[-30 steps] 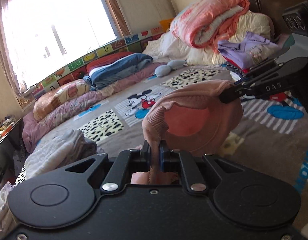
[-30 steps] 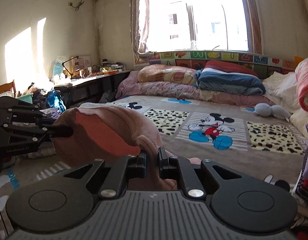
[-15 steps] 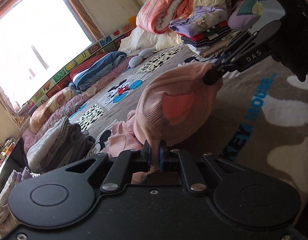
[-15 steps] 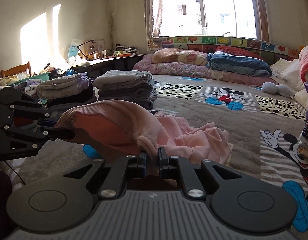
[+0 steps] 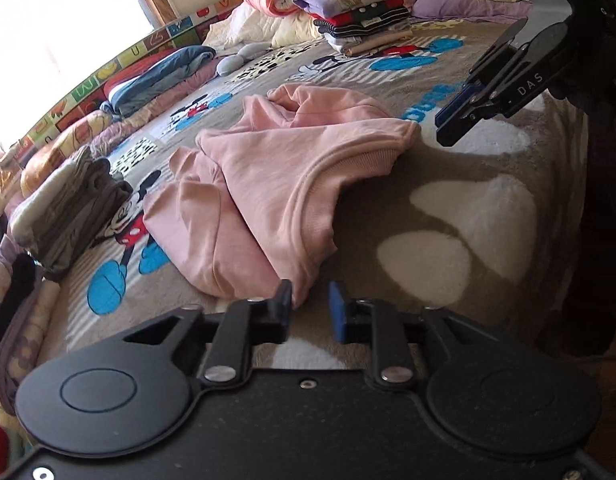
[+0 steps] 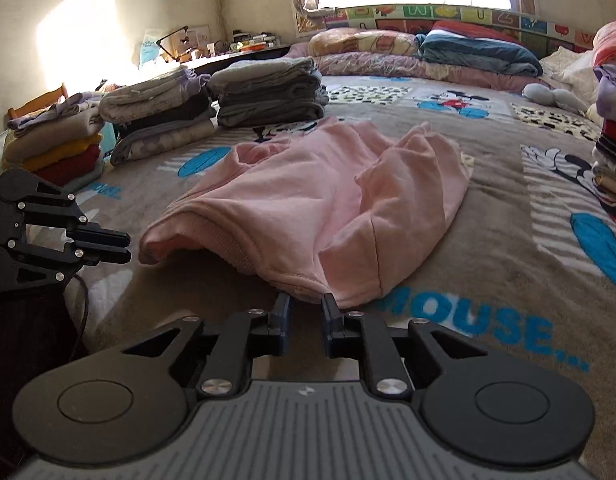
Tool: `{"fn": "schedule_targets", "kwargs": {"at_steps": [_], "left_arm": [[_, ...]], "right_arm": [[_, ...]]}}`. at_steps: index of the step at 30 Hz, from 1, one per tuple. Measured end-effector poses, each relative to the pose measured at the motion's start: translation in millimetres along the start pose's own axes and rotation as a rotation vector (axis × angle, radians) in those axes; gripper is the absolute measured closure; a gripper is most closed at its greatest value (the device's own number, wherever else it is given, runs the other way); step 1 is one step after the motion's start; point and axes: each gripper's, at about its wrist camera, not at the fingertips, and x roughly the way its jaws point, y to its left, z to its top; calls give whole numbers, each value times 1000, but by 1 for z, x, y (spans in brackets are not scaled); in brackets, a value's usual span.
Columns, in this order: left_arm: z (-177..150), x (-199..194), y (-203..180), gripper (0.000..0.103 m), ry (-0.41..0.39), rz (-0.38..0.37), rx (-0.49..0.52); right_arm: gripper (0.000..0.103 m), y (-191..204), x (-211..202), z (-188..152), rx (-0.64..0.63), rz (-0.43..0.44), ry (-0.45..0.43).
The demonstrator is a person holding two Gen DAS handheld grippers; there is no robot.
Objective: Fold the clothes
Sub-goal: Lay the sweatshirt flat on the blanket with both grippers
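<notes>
Now pink sweater (image 5: 291, 168) flat on blanket (image 5: 448, 216); left tongs (image 5: 310, 304), right tongs (image 6: 303, 308) both apart, empty.

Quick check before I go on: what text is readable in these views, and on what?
"DAS": on the right claw.
"MOUSE...": blue letters on the Mickey Mouse blanket.
Single letters "U", "W": alphabet wall mat; the rest are blurred.
Blue word on the blanket beside the pink sweatshirt: unreadable.
</notes>
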Motion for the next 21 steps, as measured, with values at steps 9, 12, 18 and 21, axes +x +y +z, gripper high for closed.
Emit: {"fn": "schedule_targets", "kwargs": {"at_steps": [9,12,18,21], "left_arm": [[21,-58,90,22,-127,-71,-738],[1,-54,120,12,-238,-180,-1167],[-52,4,92,8,-152,-259,-1604],[-64,26,76,14,-118,-340,-1669]], "right_arm": [[52,-49,-30,-26,612,170,-166],[43,-66,-17,-41,852,242,-231],[33,-60,24,-80,1118,344,-231],[33,-63,31,-84,1200,382,-258]]}}
